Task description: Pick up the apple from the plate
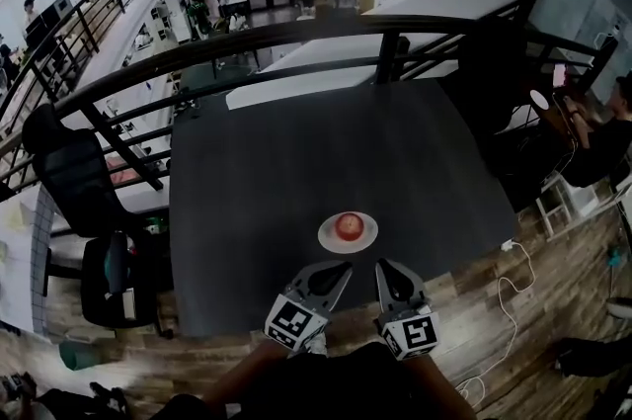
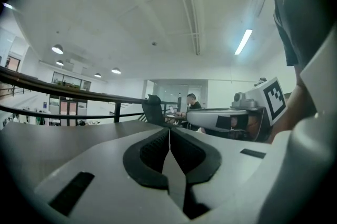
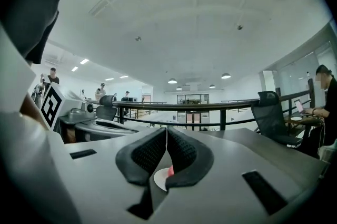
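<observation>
A red apple (image 1: 348, 226) rests on a small white plate (image 1: 364, 240) near the front edge of the dark table (image 1: 296, 161). Both grippers hover level just in front of the plate, short of the apple. My left gripper (image 1: 342, 270) has its jaws together with nothing between them, and its own view (image 2: 169, 131) shows no apple. My right gripper (image 1: 382, 265) is likewise shut and empty (image 3: 167, 131). Through the gap under its pads I see a sliver of the plate (image 3: 159, 179) and the apple (image 3: 170, 169) straight ahead.
A black office chair (image 1: 94, 210) stands at the table's left side. A black railing (image 1: 296, 33) runs behind the table. A person (image 1: 604, 136) sits at a desk on the right, and a white cable (image 1: 509, 285) lies on the wooden floor there.
</observation>
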`<control>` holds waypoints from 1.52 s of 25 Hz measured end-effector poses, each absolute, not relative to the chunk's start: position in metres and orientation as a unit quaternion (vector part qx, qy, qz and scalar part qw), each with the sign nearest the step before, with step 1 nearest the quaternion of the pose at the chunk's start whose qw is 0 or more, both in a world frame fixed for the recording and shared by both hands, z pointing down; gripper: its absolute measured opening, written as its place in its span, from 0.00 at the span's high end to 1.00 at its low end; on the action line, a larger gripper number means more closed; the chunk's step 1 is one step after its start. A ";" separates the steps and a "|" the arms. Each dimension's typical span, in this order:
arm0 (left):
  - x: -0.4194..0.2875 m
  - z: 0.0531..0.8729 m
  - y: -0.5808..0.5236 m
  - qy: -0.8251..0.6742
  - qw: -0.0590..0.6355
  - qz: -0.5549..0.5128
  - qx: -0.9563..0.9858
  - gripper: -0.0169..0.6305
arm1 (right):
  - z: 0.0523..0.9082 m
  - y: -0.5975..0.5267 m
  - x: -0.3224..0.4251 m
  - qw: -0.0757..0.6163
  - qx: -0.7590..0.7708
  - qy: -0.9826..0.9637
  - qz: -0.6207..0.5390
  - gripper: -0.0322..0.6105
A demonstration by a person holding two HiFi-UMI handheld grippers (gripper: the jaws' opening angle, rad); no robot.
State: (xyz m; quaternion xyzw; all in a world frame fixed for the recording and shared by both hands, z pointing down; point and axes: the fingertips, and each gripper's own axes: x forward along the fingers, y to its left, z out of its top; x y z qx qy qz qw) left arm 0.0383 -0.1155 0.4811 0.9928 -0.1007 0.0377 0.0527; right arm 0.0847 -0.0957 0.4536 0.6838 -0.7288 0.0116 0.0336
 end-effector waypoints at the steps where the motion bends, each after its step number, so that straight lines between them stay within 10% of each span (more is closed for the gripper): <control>1: 0.039 0.481 -0.118 -0.103 0.053 0.037 0.993 0.93 | 0.455 -0.098 0.086 0.034 0.683 -0.730 0.010 0.91; 38: 0.123 0.510 -0.178 -0.303 0.080 0.099 0.944 0.93 | 0.501 -0.177 0.198 0.035 0.543 -0.837 0.051 0.91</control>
